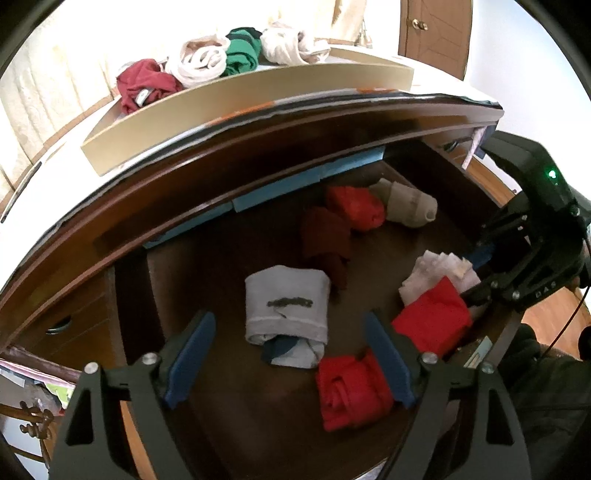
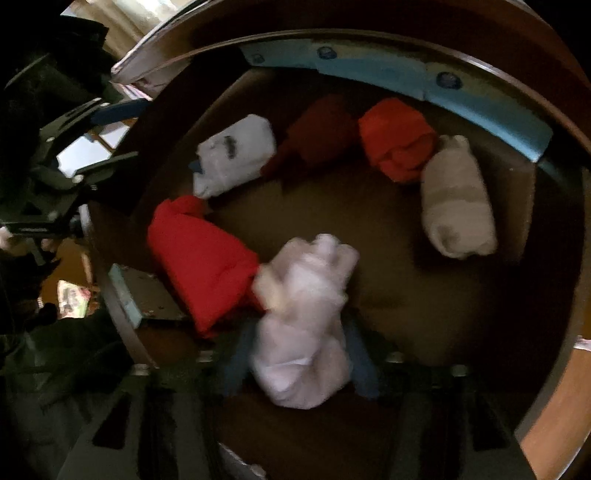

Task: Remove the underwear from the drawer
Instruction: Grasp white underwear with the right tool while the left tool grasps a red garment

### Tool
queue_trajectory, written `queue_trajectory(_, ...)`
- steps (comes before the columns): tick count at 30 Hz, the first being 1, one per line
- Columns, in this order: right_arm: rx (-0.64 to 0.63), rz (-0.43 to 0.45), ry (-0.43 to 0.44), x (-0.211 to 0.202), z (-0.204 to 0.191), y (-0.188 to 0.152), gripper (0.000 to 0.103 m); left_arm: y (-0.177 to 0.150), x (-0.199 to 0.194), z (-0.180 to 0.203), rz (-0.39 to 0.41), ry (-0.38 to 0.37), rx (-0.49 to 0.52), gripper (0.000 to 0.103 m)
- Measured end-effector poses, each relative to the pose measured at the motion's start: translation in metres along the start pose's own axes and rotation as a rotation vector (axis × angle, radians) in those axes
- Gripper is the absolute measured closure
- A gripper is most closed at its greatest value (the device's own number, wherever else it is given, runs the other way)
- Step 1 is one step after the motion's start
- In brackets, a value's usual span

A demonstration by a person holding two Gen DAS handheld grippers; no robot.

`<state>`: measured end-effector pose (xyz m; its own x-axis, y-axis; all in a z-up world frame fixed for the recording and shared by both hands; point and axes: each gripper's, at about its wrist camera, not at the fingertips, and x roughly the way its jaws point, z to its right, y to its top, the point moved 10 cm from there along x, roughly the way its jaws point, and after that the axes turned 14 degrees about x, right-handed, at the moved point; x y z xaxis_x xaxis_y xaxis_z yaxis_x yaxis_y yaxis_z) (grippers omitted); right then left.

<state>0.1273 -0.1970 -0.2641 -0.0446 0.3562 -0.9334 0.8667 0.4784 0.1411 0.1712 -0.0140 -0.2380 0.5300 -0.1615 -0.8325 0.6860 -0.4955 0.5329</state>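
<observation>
The open wooden drawer holds several rolled pieces of underwear. My left gripper hangs open above a grey roll, with a red roll by its right finger. My right gripper is down in the drawer, its blue fingers pressed against both sides of a white bundle; this view is blurred. In the left wrist view the right gripper sits at that white bundle, beside another red roll.
More rolls lie toward the drawer's back: dark red, orange-red and beige. On the dresser top, a shallow tan tray holds maroon, white, green and cream pieces. A door stands behind.
</observation>
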Motion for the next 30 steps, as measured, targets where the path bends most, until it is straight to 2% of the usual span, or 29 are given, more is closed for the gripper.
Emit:
queue_trajectory(2,-0.027,0.015,0.003,-0.002,-0.005,-0.001,0.074,-0.002,0.003,0.001,-0.007,-0.013,-0.001,0.018)
queue_trajectory(5,-0.038,0.052,-0.001,-0.007,-0.009,0.002,0.079,-0.003,0.009,0.003,-0.024,-0.036,0.010,0.018)
queue_trajectory(10,0.007,0.155,-0.052,-0.027,0.012,0.018,0.082,0.001,0.016,0.016,-0.053,-0.075,0.092,0.018)
queue_trajectory(13,0.026,0.186,-0.080,-0.033,0.025,0.024,0.082,0.005,0.017,0.028,-0.065,-0.147,0.147,0.018)
queue_trajectory(16,0.041,0.195,-0.077,-0.033,0.030,0.025,0.082,0.006,0.017,0.033,-0.089,-0.191,0.201,0.018)
queue_trajectory(20,0.037,0.195,-0.061,-0.031,0.030,0.027,0.082,0.001,0.022,0.035,-0.153,-0.287,0.257,0.018)
queue_trajectory(27,0.032,0.201,-0.052,-0.028,0.030,0.028,0.082,0.003,0.027,0.049,-0.228,-0.334,0.399,0.019)
queue_trajectory(30,0.032,0.202,-0.045,-0.026,0.030,0.027,0.082,0.005,0.028,0.057,-0.250,-0.397,0.436,0.021)
